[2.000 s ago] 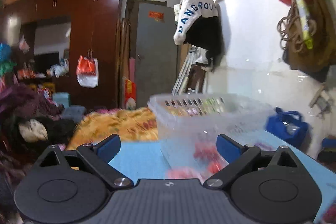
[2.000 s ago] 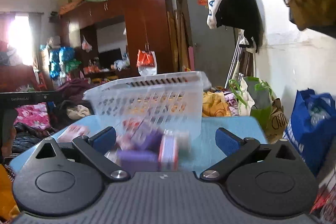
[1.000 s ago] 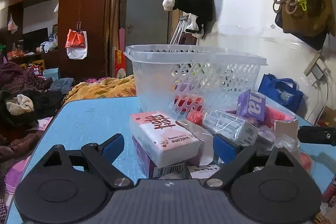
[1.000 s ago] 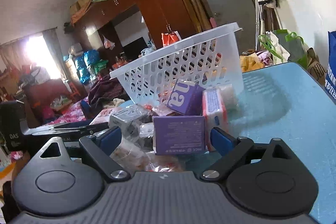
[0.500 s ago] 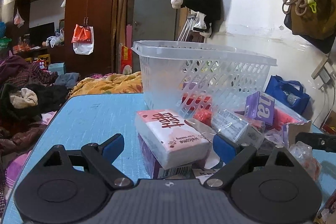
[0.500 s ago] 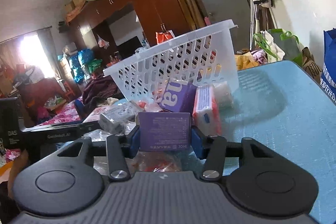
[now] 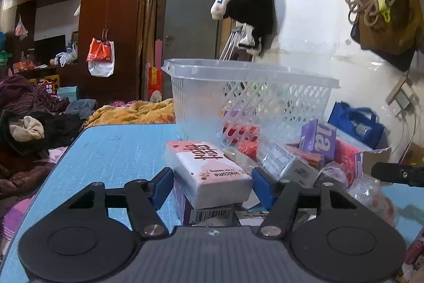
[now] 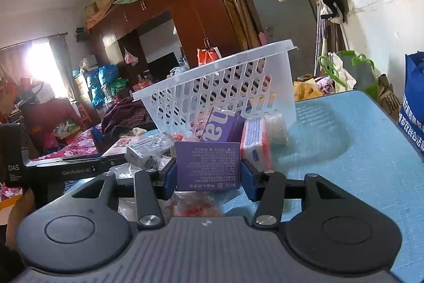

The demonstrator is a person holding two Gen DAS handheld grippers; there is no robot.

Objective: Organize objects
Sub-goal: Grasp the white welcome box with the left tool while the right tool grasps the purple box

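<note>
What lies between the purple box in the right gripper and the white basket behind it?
In the right wrist view, a second purple box stands between the held purple box and the white basket, with a red-and-white packet beside it.

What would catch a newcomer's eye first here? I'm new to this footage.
The clear basket stands on the blue table with a heap of packets spilled before it. The right gripper is shut on a purple box. The left gripper is closing its jaws around a pink pack.
</note>
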